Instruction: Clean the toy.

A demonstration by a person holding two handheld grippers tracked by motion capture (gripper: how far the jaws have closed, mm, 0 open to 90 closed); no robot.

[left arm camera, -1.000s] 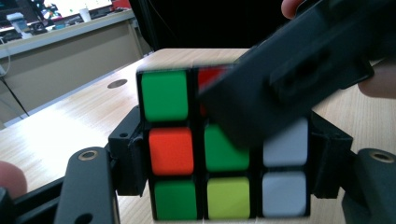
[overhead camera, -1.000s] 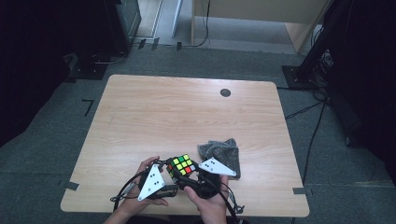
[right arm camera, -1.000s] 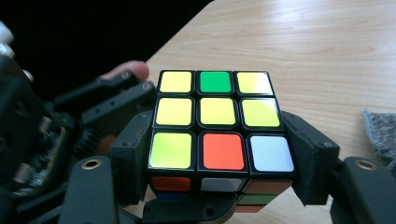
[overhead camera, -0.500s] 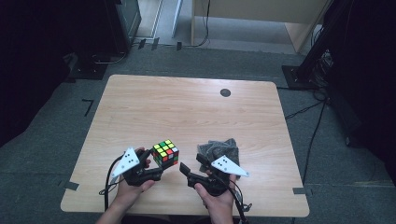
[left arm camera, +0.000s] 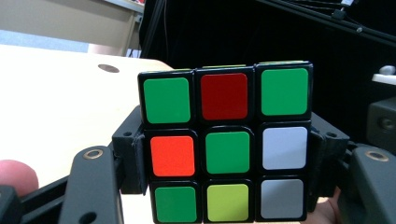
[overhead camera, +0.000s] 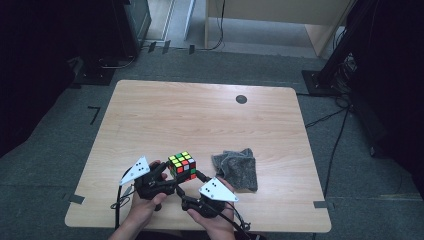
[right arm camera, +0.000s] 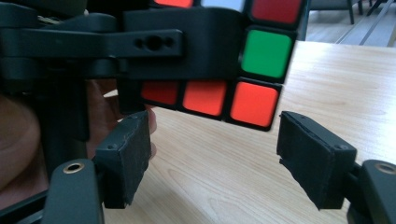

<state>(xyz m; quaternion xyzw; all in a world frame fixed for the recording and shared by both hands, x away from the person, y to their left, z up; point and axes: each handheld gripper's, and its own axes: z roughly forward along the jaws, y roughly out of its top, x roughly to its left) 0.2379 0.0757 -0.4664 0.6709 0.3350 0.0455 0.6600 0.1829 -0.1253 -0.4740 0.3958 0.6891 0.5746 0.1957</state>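
A scrambled Rubik's cube (overhead camera: 182,165) hangs a little above the wooden table (overhead camera: 200,115) near its front edge. My left gripper (overhead camera: 172,176) is shut on it, one pad on each side of the cube (left arm camera: 226,147). In the right gripper view the cube (right arm camera: 261,56) is just above and beyond my right gripper (right arm camera: 212,154), with the left gripper's black jaw across its face. The right gripper (overhead camera: 192,187) is open; its jaws have just been opening, with only bare table between the pads, which are apart from the cube.
A crumpled grey cloth (overhead camera: 237,167) lies on the table right of the cube, close to the right hand. A small black round cap (overhead camera: 241,99) sits near the table's far edge. Dark floor and stands surround the table.
The left gripper carried the cube left and slightly up. The right gripper let go, swung out toward the cloth, then came back left and lower, just under the cube.
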